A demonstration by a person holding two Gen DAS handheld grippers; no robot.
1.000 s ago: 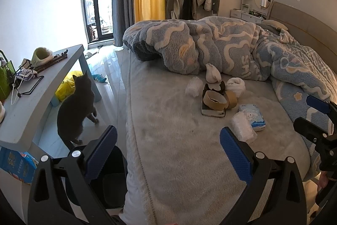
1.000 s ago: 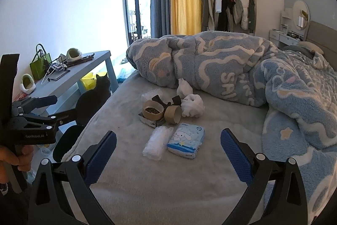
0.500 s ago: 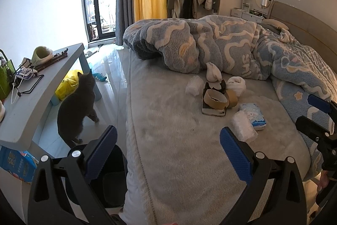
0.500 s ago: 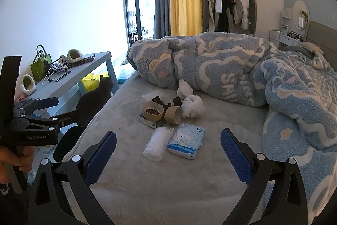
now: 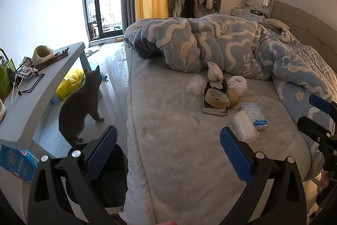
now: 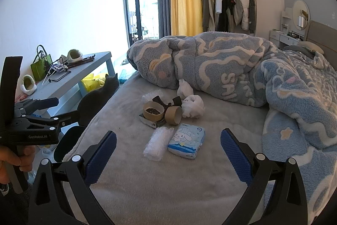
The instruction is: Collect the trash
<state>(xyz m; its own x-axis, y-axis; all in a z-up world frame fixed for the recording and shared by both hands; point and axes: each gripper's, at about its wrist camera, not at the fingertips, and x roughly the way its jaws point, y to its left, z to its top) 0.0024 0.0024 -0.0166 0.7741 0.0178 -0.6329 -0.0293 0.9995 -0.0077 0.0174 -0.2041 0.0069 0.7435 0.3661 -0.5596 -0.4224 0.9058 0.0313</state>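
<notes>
Trash lies in a cluster on the grey bed (image 6: 147, 182): two cardboard tape rolls (image 6: 161, 113) on a small box, crumpled white tissue (image 6: 193, 107), a clear bubble-wrap piece (image 6: 158, 143) and a blue tissue pack (image 6: 187, 140). The same pile shows in the left wrist view around the tape rolls (image 5: 218, 97). A black bin (image 5: 109, 185) stands on the floor at the bed's left edge. My left gripper (image 5: 167, 154) is open over that edge. My right gripper (image 6: 168, 156) is open, short of the bubble wrap, holding nothing.
A grey cat (image 5: 81, 107) stands on the floor between the bed and a grey side table (image 5: 31, 102) loaded with small items. A rumpled blue blanket (image 6: 242, 69) covers the far half of the bed. A yellow bag (image 5: 70, 82) sits under the table.
The cat has stepped a little further from the bed and turned towards the window. Both grippers have barely shifted and stay open.
</notes>
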